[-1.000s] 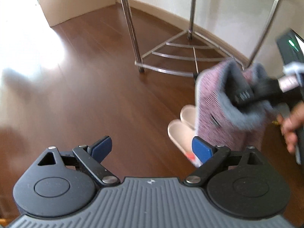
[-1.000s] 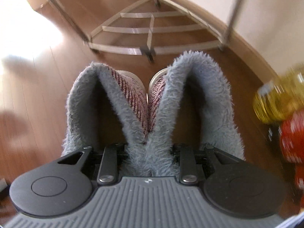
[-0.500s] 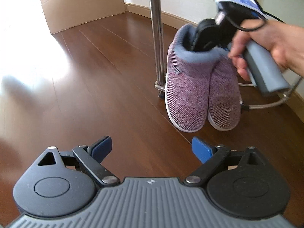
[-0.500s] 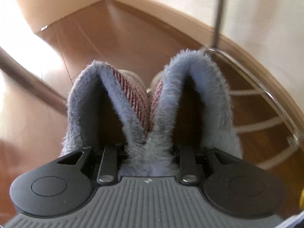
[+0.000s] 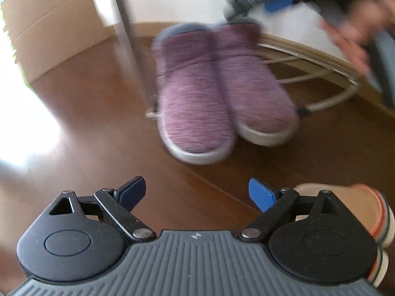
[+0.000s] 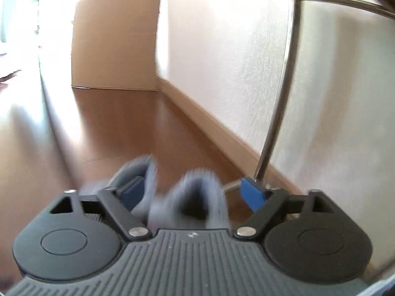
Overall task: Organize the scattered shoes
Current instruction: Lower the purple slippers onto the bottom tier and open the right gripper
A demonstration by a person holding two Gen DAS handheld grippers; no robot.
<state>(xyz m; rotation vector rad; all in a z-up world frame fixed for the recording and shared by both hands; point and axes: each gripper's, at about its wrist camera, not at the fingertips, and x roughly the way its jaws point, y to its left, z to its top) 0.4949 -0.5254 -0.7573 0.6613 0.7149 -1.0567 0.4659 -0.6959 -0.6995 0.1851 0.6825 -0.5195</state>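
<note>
Left claw (image 5: pixel 196 193) wide open over bare brown wooden floor (image 5: pixel 86 128), holding nothing. Ahead, 2 purple knitted slippers (image 5: pixel 217 98) with grey fleece cuffs, on the floor beside the metal rack leg (image 5: pixel 133 49). Right claw (image 6: pixel 195 193) spread apart, cuffs between blue pads, not gripped, jaws closing.

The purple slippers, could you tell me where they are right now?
In the left wrist view the purple slippers sit side by side on the wood floor, toes toward the camera, at the foot of the metal rack by the wall.
</note>
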